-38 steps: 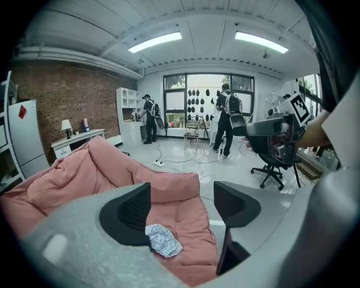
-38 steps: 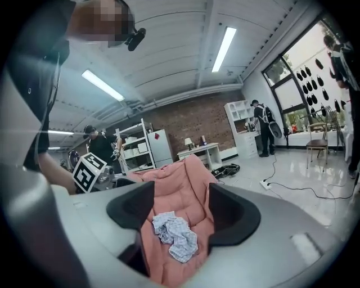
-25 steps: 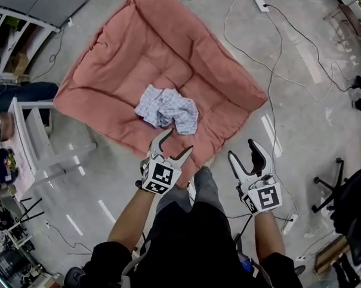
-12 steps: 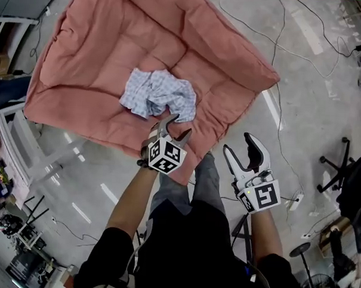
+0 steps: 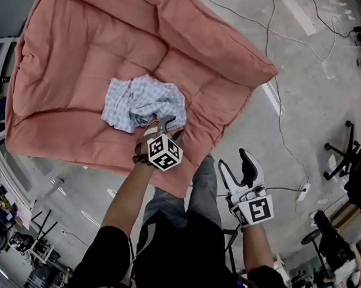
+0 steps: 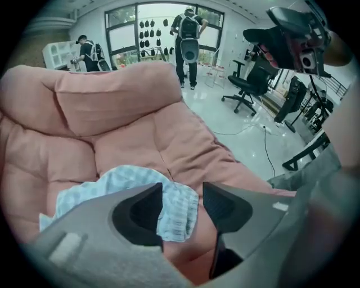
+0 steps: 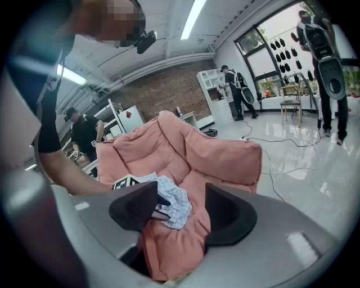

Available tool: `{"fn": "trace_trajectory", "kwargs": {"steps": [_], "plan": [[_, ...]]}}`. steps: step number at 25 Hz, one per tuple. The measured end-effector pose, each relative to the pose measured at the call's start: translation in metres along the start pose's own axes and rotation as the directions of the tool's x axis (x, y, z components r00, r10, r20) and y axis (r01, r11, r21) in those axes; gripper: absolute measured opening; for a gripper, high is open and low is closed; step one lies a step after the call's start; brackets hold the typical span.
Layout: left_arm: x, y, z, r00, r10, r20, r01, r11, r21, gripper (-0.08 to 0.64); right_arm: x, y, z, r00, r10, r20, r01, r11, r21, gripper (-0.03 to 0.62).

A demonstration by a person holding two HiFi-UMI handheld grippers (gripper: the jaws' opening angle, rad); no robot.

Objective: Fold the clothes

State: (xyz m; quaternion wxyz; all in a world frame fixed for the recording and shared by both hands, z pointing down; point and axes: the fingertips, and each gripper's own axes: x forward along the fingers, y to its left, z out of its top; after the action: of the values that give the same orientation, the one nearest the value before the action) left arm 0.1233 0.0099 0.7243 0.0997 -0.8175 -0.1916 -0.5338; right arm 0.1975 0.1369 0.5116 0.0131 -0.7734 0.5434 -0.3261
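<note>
A crumpled light blue checked garment [image 5: 140,100] lies in the middle of a big pink cushion [image 5: 83,46]. My left gripper [image 5: 165,125] reaches over the cushion's near side to the garment's near edge. In the left gripper view the garment's [image 6: 112,180] hem hangs between the jaws of that gripper [image 6: 183,191]. They are closing, and a gap still shows beside the right pad. My right gripper [image 5: 235,161] hovers open over the floor at the right, with nothing in it. From the right gripper view [image 7: 181,194], the garment [image 7: 177,205] and the cushion [image 7: 214,152] lie well ahead.
Cables [image 5: 277,115] and a power strip [image 5: 304,190] trail over the grey floor right of the cushion. An office chair [image 5: 347,153] stands at the far right. White furniture [image 5: 1,156] borders the cushion's left side. Two people [image 6: 188,39] stand by the far windows.
My left gripper has gone forward from the cushion's near edge to the garment, and its jaws have narrowed. The right gripper has stayed low at the right, still open.
</note>
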Motion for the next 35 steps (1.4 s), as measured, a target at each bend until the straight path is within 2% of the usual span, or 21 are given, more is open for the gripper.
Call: {"fn": "trace_trajectory", "kwargs": {"steps": [3, 7, 10, 18, 28, 32, 35], "plan": [[0.022, 0.001, -0.006, 0.999, -0.02, -0.041, 0.021, 0.999, 0.037, 0.232, 0.001, -0.011, -0.012, 1.0, -0.018, -0.001, 0.018, 0.999, 0.048, 0.262], [0.042, 0.003, -0.018, 0.995, -0.033, -0.096, 0.039, 0.998, 0.056, 0.217, 0.006, -0.021, -0.023, 0.999, -0.033, -0.002, 0.033, 0.997, 0.063, 0.252], [0.05, 0.005, -0.023, 0.992, -0.029, -0.123, 0.036, 0.998, 0.06, 0.201, 0.012, -0.026, -0.026, 0.999, -0.041, 0.008, 0.041, 0.997, 0.068, 0.25], [0.07, 0.003, -0.046, 0.972, -0.076, -0.223, 0.093, 0.993, 0.066, 0.212, 0.022, -0.027, -0.04, 0.998, -0.063, 0.012, 0.061, 0.991, 0.117, 0.244], [0.083, 0.009, -0.059, 0.964, -0.082, -0.254, 0.099, 0.994, 0.054, 0.194, 0.033, -0.022, -0.053, 0.997, -0.073, 0.016, 0.07, 0.989, 0.129, 0.232], [0.074, 0.013, -0.051, 0.974, -0.095, -0.206, 0.097, 0.995, 0.002, 0.117, 0.037, -0.019, -0.065, 0.996, -0.072, -0.046, 0.077, 0.991, 0.11, 0.225], [0.056, 0.019, -0.042, 0.982, -0.095, -0.161, 0.091, 0.995, -0.035, 0.109, 0.04, -0.015, -0.073, 0.992, -0.075, -0.102, 0.084, 0.993, 0.088, 0.224]]}}
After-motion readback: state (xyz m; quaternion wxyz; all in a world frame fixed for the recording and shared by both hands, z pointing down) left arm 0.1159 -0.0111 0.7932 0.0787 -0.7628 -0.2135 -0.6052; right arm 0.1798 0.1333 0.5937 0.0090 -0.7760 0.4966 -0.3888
